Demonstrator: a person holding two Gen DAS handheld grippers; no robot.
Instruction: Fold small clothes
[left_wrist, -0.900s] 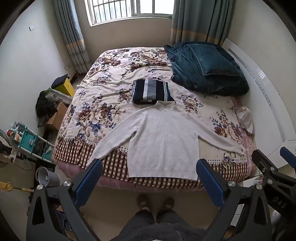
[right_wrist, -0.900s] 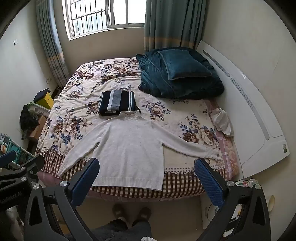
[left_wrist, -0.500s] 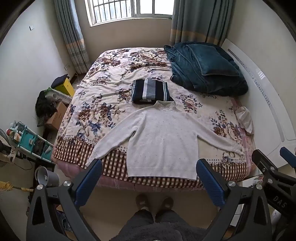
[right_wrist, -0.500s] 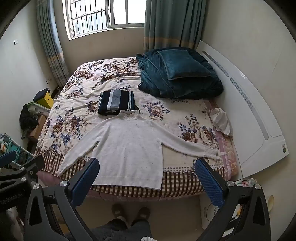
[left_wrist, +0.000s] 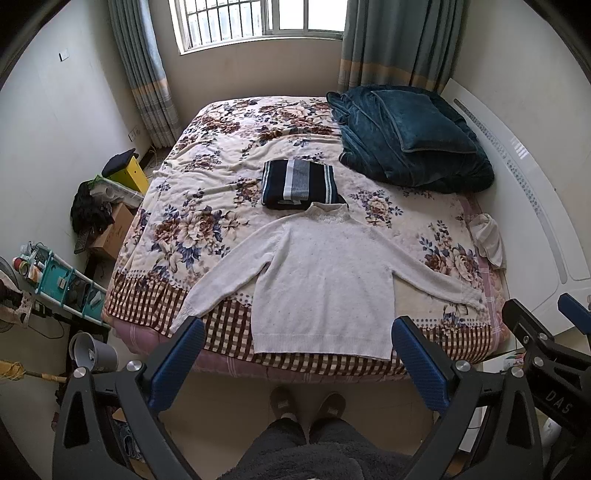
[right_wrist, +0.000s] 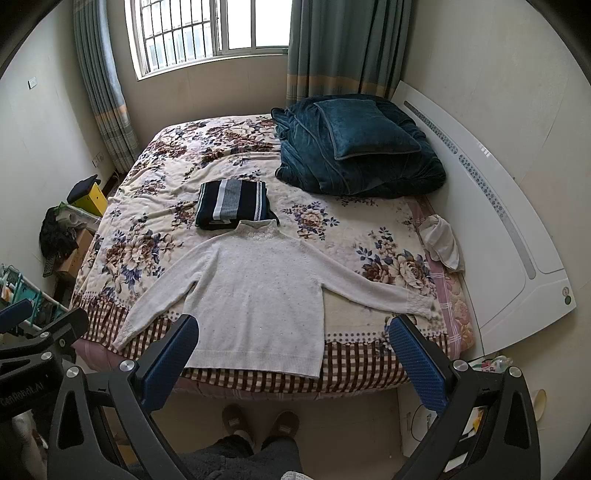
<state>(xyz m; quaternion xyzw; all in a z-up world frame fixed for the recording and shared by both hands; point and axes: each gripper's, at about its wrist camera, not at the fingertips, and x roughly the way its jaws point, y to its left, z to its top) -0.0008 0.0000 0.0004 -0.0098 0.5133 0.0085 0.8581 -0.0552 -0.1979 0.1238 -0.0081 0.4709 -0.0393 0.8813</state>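
A white long-sleeved sweater (left_wrist: 325, 280) lies flat and face up on the floral bed (left_wrist: 207, 206), sleeves spread, hem at the near edge. It also shows in the right wrist view (right_wrist: 258, 295). A folded navy striped garment (left_wrist: 299, 182) lies just beyond its collar, seen too in the right wrist view (right_wrist: 232, 203). My left gripper (left_wrist: 295, 347) is open and empty, held above the floor in front of the bed. My right gripper (right_wrist: 291, 347) is open and empty, beside it to the right.
A teal blanket with a pillow (left_wrist: 410, 140) is piled at the far right of the bed. A white cloth (left_wrist: 487, 240) lies at the right edge by the white headboard (left_wrist: 546, 229). Boxes and a teal rack (left_wrist: 62, 284) stand on the floor to the left. My slippered feet (left_wrist: 306, 402) are below.
Both grippers have drifted slightly; the bed and sweater sit a little higher in view. Nothing on the bed has moved.
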